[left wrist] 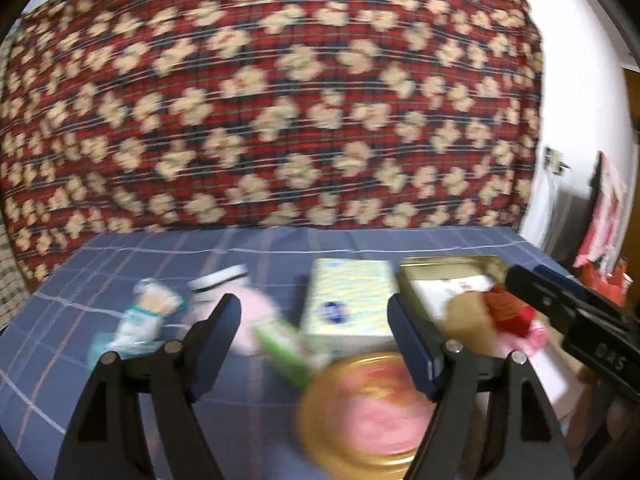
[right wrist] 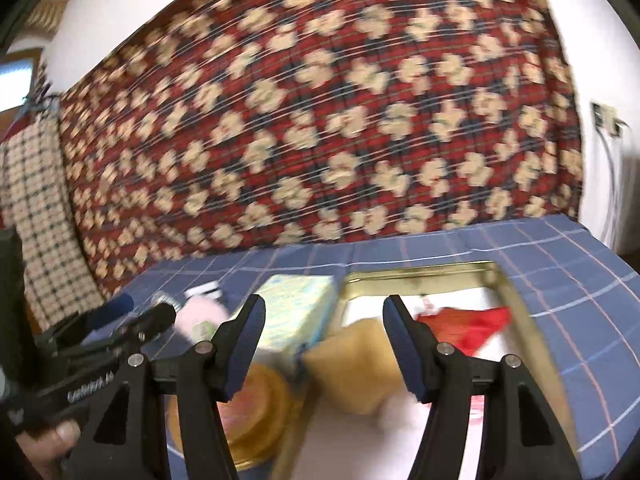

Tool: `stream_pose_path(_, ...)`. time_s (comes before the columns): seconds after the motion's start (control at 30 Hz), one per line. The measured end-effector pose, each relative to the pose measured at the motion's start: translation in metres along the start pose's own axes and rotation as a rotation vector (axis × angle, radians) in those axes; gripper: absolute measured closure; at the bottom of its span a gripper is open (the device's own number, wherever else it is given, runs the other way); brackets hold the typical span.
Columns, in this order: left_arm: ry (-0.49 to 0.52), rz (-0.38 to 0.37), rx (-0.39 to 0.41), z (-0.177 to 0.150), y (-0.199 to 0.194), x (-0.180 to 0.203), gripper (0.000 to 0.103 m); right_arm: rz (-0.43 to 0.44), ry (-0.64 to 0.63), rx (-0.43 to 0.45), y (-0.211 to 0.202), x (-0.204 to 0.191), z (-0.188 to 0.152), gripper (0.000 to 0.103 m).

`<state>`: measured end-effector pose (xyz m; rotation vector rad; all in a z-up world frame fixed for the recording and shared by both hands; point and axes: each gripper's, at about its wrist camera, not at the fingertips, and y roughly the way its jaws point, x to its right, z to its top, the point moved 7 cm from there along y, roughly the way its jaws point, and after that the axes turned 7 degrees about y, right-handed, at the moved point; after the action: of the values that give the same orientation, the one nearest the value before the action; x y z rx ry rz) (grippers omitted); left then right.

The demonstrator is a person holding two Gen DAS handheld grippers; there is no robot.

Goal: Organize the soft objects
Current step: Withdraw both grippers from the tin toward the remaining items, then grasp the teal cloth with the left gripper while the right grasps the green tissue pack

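My left gripper [left wrist: 316, 320] stands open over a blue checked cloth [left wrist: 240, 252], nothing between its pads. Below it lie a pink soft item [left wrist: 256, 320], a green packet [left wrist: 284, 348], a pale tissue pack [left wrist: 348, 300] and a teal-white packet [left wrist: 148, 316]. The right gripper [right wrist: 324, 320] is open too, hovering at the near left corner of a gold tin [right wrist: 504, 280]. A tan soft piece [right wrist: 352, 364] lies below its gap, with a red cloth [right wrist: 468, 324] inside the tin. All is motion-blurred.
A round gold lid with a pink face [left wrist: 368, 412] lies near the front. A white item with black stripes [left wrist: 220, 276] sits at the back left. A large red patterned cushion [left wrist: 280, 100] walls the rear. The two grippers are close side by side; a hand [right wrist: 52, 440] grips the left one.
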<state>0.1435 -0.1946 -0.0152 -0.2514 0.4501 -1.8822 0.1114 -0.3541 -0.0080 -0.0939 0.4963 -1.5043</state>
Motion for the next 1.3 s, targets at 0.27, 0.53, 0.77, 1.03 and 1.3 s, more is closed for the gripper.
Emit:
stream_pose_path(0.27,-0.088,0.190,-0.078,-0.031,0.006,-0.102,0.026,0.082,-0.141,-0.082,0.026,-0.067,-0.018,0.040)
stream_pose_path(0.53,-0.123,0.274,-0.165,-0.061,0.015,-0.161,0.026,0.109,-0.229,-0.229,0.067,-0.112,-0.036,0.040)
stream_pose_path(0.77,-0.099,0.247,-0.208,-0.068,0.027,-0.167,0.026,0.052,-0.337,-0.344,0.096,-0.130,-0.051,0.040)
stream_pose_path(1.03,-0.110,0.271,-0.257,-0.080,0.028,-0.195,0.026,0.032,-0.372,-0.384,0.106,-0.136,-0.053,0.041)
stream_pose_path(1.3,-0.107,0.261,-0.325,-0.093,0.030,-0.206,0.026,0.025,-0.370,-0.499,0.127,-0.129,-0.065,0.047)
